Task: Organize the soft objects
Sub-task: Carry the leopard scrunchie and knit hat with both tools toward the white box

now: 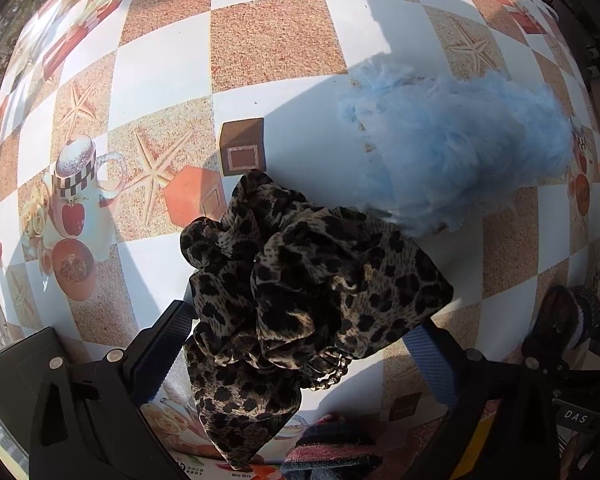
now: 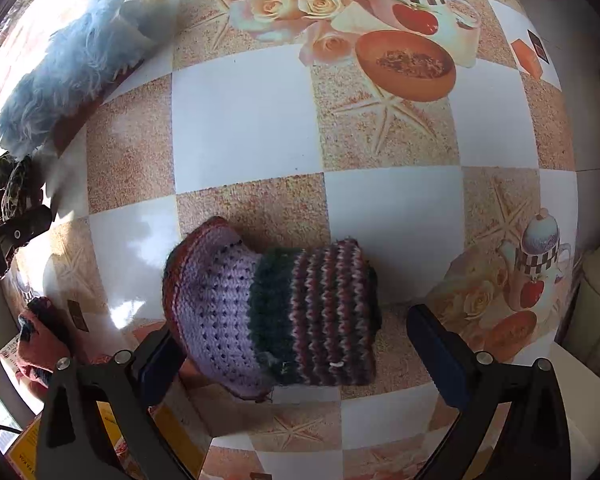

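**A:** Start with the bench [image 2: 244, 120]. What lies where?

**B:** The fluffy blue piece [image 1: 460, 148] is the biggest thing on it. It lies ahead and to the right of the left hand-held gripper [image 1: 300, 344], with its long axis running roughly side to side across that view. The right camera puts it far off to the upper left, so the left hand is the nearer one.

**A:** And that left gripper?

**B:** Its fingers are spread, with the leopard-print scrunchie [image 1: 300, 280] bunched between them. I can't tell whether the pads actually press it or whether it only rests there.

**A:** The right side?

**B:** The right hand-held gripper [image 2: 296, 344] is spread wide around the knitted sleeve [image 2: 276, 316], which lies on the bench. The sleeve's long axis runs crosswise between the fingers, its flared lilac end pointing left and touching the left finger. The striped end stops short of the right finger.

**A:** So closing there?

**B:** It would squeeze the sleeve end to end, I'd judge.
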